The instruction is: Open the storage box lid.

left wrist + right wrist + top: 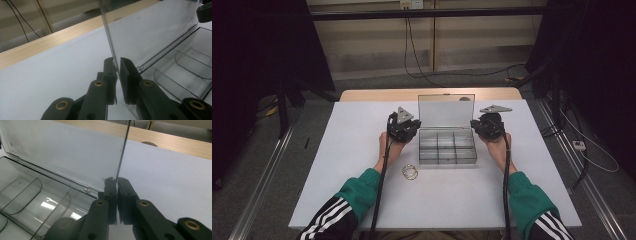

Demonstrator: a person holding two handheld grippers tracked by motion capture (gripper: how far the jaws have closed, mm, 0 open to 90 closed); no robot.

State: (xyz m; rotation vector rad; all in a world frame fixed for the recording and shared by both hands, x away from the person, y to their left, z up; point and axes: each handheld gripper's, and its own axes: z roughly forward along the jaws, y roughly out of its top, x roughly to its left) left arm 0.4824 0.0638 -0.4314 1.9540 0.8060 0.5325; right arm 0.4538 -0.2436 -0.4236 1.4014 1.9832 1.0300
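A clear plastic compartment box (447, 161) stands mid-table with its lid (446, 111) raised upright. My left gripper (414, 126) is shut on the lid's left edge. In the left gripper view its jaws (117, 65) pinch the thin edge of the lid (150, 32), with the box's divided base (190, 67) to the right. My right gripper (473, 125) is shut on the lid's right edge. In the right gripper view its jaws (116, 182) clamp the lid (62, 152), and the compartments (25, 192) lie to the left and look empty.
A small bundle of metal rings (410, 172) lies on the white table (362, 200) in front of the box, between the forearms. A wooden strip (377, 94) runs along the table's far edge. Cables trail on the floor beyond.
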